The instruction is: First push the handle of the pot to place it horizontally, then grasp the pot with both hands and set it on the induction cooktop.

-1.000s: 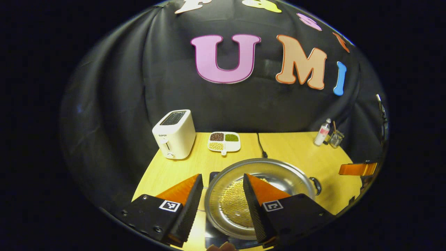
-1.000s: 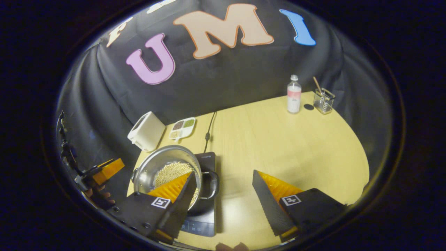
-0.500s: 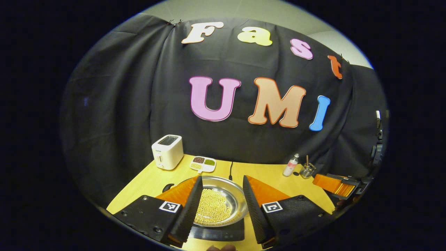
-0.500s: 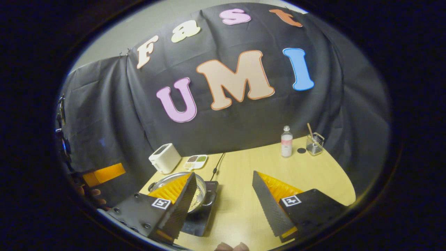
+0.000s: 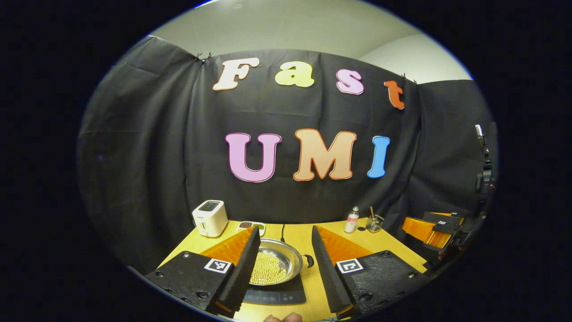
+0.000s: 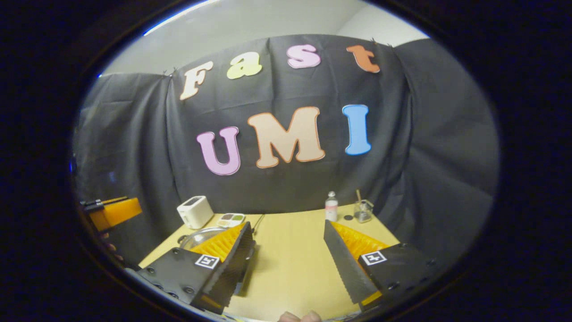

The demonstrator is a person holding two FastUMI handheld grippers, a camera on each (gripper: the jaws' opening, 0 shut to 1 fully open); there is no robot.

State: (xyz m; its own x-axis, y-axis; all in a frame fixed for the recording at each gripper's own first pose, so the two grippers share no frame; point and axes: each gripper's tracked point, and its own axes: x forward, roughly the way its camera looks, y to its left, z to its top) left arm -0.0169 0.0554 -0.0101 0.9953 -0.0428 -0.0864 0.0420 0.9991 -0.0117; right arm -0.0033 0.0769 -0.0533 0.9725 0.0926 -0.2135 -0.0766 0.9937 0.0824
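while pot [image 5: 273,266] sits on cooktop [image 5: 277,296] | both grippers open, empty

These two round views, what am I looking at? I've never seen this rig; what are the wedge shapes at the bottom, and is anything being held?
No robot here: a person holds a two-finger gripper in each hand, and a fisheye camera rides on each one. The wedges at the bottom of each view are that gripper's own fingers.

In the left gripper view, the left gripper is open and holds nothing. Beyond it the pot, with pale beans inside, sits on the cooktop. The right gripper shows far off at the side.

In the right gripper view, the right gripper is also open and empty, above the table.

At the back of the table stand a toaster, a divided dish, a bottle and a glass jar. A cable runs towards the cooktop.
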